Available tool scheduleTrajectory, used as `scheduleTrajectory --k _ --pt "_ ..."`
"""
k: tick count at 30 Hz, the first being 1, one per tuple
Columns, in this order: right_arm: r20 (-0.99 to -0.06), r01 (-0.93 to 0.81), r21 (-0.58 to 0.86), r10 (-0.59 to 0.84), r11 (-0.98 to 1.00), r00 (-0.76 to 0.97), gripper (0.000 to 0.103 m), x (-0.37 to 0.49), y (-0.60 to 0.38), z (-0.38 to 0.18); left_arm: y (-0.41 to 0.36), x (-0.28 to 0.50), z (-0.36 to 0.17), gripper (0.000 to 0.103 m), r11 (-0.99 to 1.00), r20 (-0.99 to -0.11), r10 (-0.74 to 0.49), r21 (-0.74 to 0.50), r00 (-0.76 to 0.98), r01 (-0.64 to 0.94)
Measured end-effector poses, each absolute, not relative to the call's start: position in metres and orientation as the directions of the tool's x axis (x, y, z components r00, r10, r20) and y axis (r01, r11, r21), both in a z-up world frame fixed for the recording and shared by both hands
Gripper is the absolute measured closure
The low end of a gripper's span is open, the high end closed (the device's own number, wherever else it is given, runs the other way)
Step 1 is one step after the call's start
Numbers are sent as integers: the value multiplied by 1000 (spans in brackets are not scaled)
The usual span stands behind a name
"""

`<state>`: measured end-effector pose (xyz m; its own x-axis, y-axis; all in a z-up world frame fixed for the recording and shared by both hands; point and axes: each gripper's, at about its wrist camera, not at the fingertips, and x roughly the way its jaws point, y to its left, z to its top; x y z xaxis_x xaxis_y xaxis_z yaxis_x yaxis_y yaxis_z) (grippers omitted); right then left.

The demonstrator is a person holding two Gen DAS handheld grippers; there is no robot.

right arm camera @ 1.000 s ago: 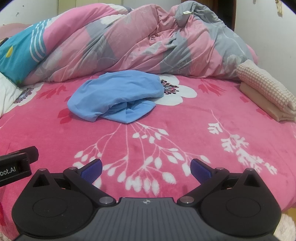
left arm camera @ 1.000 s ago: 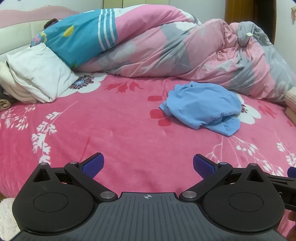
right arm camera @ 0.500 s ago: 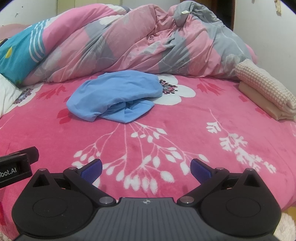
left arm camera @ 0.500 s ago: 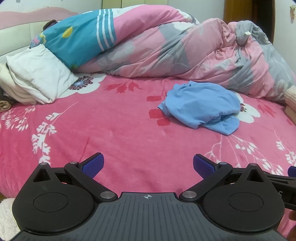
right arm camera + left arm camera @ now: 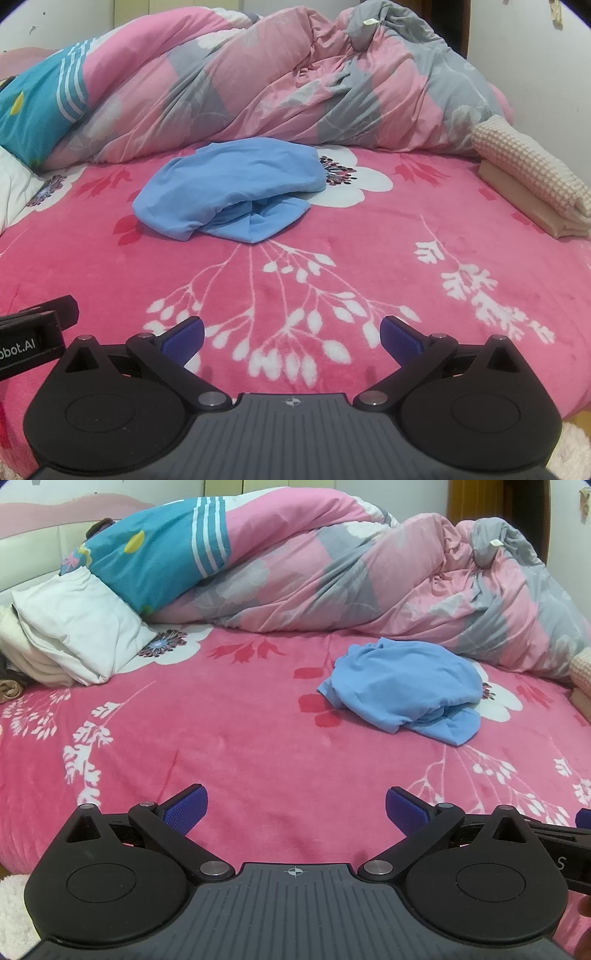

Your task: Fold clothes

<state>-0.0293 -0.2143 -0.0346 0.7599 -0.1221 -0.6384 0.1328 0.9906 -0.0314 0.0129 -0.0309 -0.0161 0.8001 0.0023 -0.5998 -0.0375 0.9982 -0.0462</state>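
a blue shirt [image 5: 406, 686] is lying crumpled in a loose heap on the pink bed [image 5: 240, 731], toward the far side, just in front of the bunched quilt [image 5: 369, 572]. in the right wrist view the shirt [image 5: 229, 184] is sitting a little left of centre, one folded corner poking toward the tools, its far edge resting on a white flower printed on the bed [image 5: 369, 266] cover.

the left tool [image 5: 295, 808] is hovering over the near edge of the bed with its blue pads spread wide apart and gripping nothing. the right tool [image 5: 291, 334] is hanging beside it in the same way, wide open and empty, above the white leaf print. both are well apart from the shirt, which is lying nearer the right tool's line than the left's. a black part of the left tool is showing at the lower left edge of the right view, and a bit of the right tool at the right edge of the left view.

a white pillow [image 5: 77, 627] is leaning at the head of the bed on the left, against the quilt's teal end. a folded waffle-knit towel [image 5: 532, 173] is lying on a beige folded cloth [image 5: 524, 206] at the right edge of the bed.
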Motion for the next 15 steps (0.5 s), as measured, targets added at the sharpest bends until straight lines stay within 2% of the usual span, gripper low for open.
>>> scheduleTrajectory --k 8,15 --pt "-641 132 -33 -123 991 758 0 -22 -214 -35 -30 18 -17 0 998 -586 -6 -58 810 -35" --pt "-629 129 -11 -107 992 770 0 -8 -222 -45 -28 38 -22 0 987 -565 -83 -159 821 -10"
